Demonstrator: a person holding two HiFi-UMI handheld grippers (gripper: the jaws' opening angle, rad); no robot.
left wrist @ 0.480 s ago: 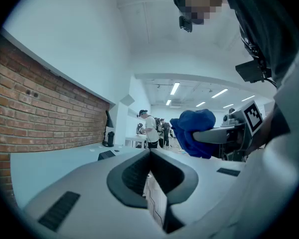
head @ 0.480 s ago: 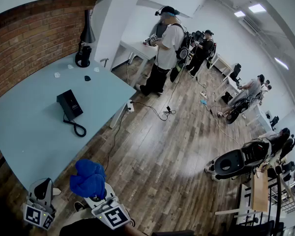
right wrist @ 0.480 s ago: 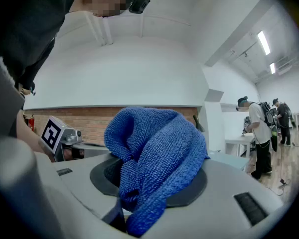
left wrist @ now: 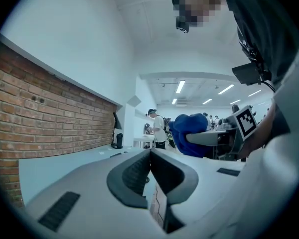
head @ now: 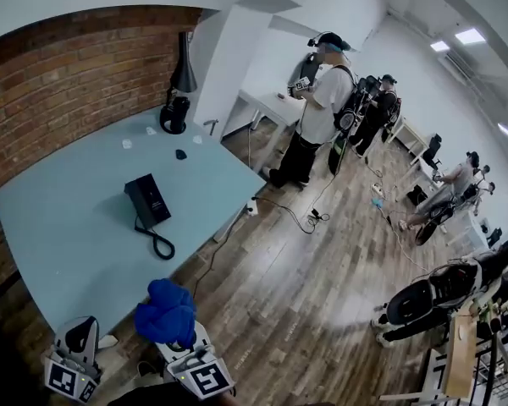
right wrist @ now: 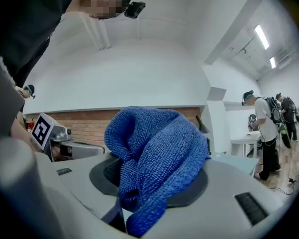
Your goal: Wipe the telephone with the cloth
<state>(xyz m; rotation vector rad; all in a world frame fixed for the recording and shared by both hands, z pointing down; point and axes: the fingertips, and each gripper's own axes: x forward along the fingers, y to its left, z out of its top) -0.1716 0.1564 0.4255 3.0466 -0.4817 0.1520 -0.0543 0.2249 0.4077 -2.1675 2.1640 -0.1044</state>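
A black telephone [head: 147, 200] with a coiled cord [head: 157, 243] lies on the light blue table [head: 59, 227], well ahead of both grippers. My right gripper [head: 174, 332] is shut on a bunched blue cloth [head: 167, 313], held low near my body off the table's near corner. The cloth [right wrist: 157, 156] fills the right gripper view and bulges over the jaws. My left gripper [head: 79, 338] sits at the bottom left, jaws shut with nothing between them [left wrist: 150, 178]. The cloth [left wrist: 191, 133] shows beyond it in the left gripper view.
A black lamp [head: 179, 91] and small items [head: 180, 153] stand at the table's far end by the brick wall [head: 59, 91]. A cable [head: 279, 205] trails over the wooden floor. A person [head: 317, 108] stands at a white desk [head: 271, 104]; others and a scooter [head: 440, 290] are further right.
The head view has shifted: the table, telephone and people sit further right and lower in frame. Both grippers stay low, the right still holding the cloth.
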